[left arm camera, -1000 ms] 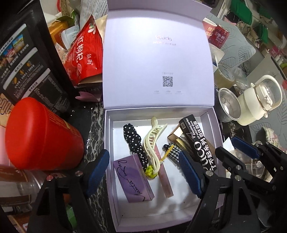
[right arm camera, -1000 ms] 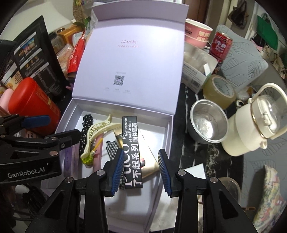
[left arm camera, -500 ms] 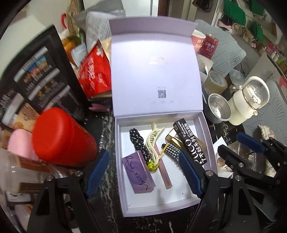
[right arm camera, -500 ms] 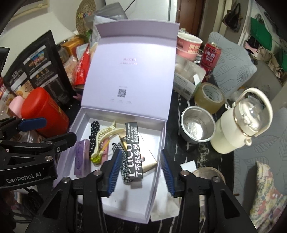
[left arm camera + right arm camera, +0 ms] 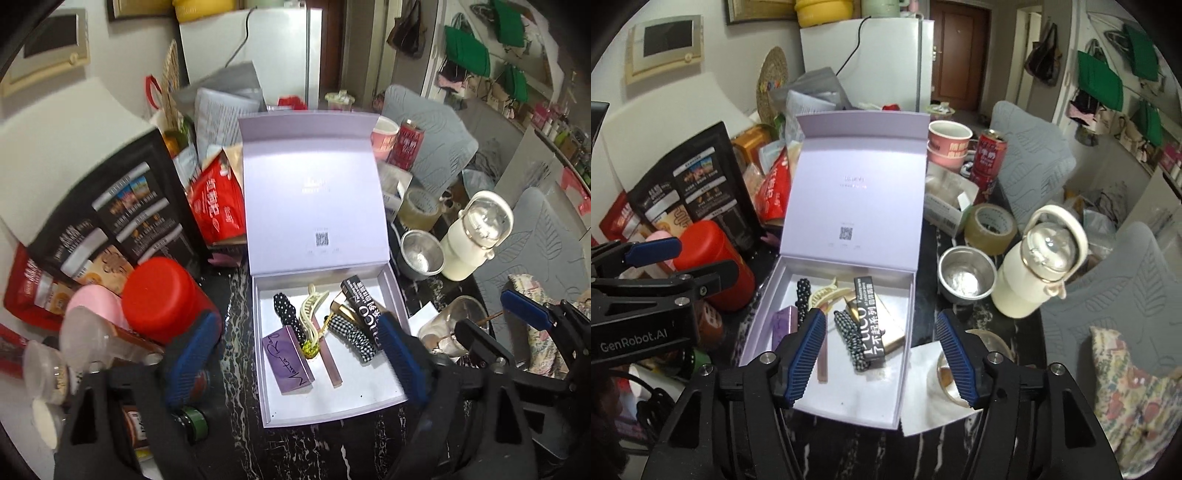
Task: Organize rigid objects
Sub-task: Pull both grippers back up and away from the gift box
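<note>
Each view looks forward and steeply down along its own blue-padded fingers, from above the near edge of a cluttered dark marble tabletop. The left wrist view faces the open lavender box just ahead of its fingers. The right wrist view sees the same box ahead and slightly left. Both share the box, the red canister, the steel cup and the cream kettle. Each shows the other gripper at its edge.

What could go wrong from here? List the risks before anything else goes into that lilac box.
1. The box lid stands upright and unsupported; a knock could drop it onto the contents.
2. The cream hair claw and black carton lie stacked on other items, so a grab may drag neighbours.
3. The red canister crowds the box's left side.
</note>
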The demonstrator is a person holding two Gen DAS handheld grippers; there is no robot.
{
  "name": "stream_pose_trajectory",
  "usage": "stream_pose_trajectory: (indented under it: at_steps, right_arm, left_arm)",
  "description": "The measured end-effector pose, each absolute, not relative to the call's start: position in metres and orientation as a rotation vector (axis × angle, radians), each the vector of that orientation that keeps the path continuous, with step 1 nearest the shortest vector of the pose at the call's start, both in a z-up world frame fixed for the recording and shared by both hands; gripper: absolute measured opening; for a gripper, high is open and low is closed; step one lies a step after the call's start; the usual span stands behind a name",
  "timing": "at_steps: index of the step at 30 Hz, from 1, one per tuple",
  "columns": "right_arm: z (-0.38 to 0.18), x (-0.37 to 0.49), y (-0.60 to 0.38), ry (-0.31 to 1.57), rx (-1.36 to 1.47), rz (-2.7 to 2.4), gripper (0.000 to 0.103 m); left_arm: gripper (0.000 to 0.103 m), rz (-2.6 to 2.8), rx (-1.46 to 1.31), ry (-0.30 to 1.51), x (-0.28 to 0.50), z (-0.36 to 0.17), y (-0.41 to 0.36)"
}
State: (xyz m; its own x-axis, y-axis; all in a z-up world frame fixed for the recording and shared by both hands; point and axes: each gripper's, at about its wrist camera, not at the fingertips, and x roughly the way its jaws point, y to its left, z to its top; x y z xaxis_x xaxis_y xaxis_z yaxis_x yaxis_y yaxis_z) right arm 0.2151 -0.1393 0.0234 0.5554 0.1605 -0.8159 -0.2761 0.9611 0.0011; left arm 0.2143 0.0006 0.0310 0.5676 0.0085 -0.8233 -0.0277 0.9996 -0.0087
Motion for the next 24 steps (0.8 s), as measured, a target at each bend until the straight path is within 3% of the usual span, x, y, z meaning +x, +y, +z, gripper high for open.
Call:
stream_pose_trajectory:
  at_steps: [13,24]
  right_arm:
    - [0.069,0.164,-0.151,0.893,-0.11,0.233,0.068]
    - [0.074,0.121,-0.152,0.902,-0.095,0.246,0.068]
  left_arm:
    - [0.1,0.0,-0.022,0.903,0.153,0.069,-0.002]
    - [0.1,0.031,-0.028,0.918,0.11,0.07,0.001]
